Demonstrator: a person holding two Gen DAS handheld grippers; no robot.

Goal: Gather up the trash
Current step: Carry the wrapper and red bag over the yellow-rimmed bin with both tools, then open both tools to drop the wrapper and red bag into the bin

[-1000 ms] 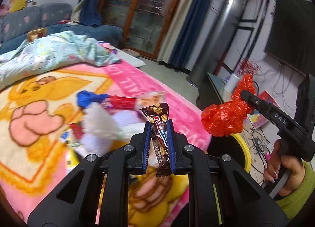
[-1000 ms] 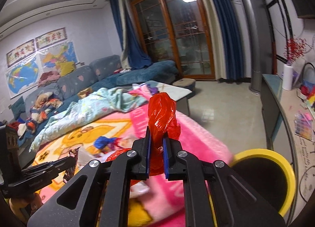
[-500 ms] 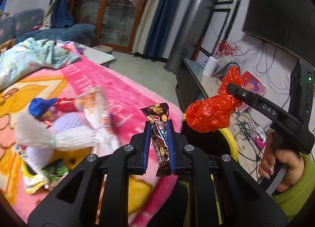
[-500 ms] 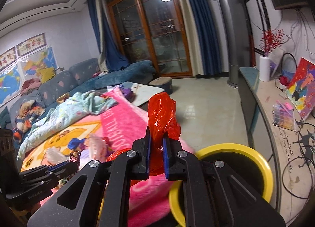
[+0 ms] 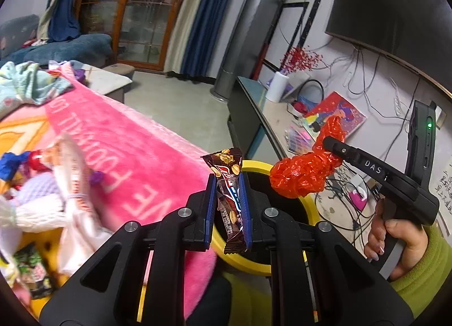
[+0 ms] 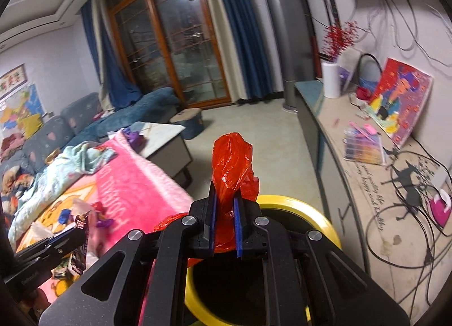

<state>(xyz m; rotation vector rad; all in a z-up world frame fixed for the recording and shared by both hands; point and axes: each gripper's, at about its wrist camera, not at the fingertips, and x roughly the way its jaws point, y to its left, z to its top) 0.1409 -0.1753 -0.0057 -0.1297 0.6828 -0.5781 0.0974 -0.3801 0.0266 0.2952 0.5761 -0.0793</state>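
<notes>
My left gripper point(image 5: 228, 207) is shut on a brown snack bar wrapper point(image 5: 227, 184), held upright at the near rim of a yellow-rimmed black bin point(image 5: 251, 166). My right gripper point(image 6: 224, 220) is shut on a crumpled red plastic bag point(image 6: 233, 165) and holds it above the same bin point(image 6: 299, 207). In the left wrist view the right gripper point(image 5: 327, 142) with the red bag point(image 5: 302, 173) hangs over the bin's far side. The left gripper point(image 6: 82, 227) shows at the lower left of the right wrist view.
A pink blanket point(image 5: 127, 150) covers the surface left of the bin, with several wrappers and white paper point(image 5: 42, 199) on it. A low TV counter point(image 6: 381, 184) with cables, a picture and a vase stands to the right. Open floor point(image 6: 254, 134) lies beyond.
Both grippers have swung right from over the blanket to the bin, each keeping its load. The bin now lies directly under the red bag and in front of the snack wrapper.
</notes>
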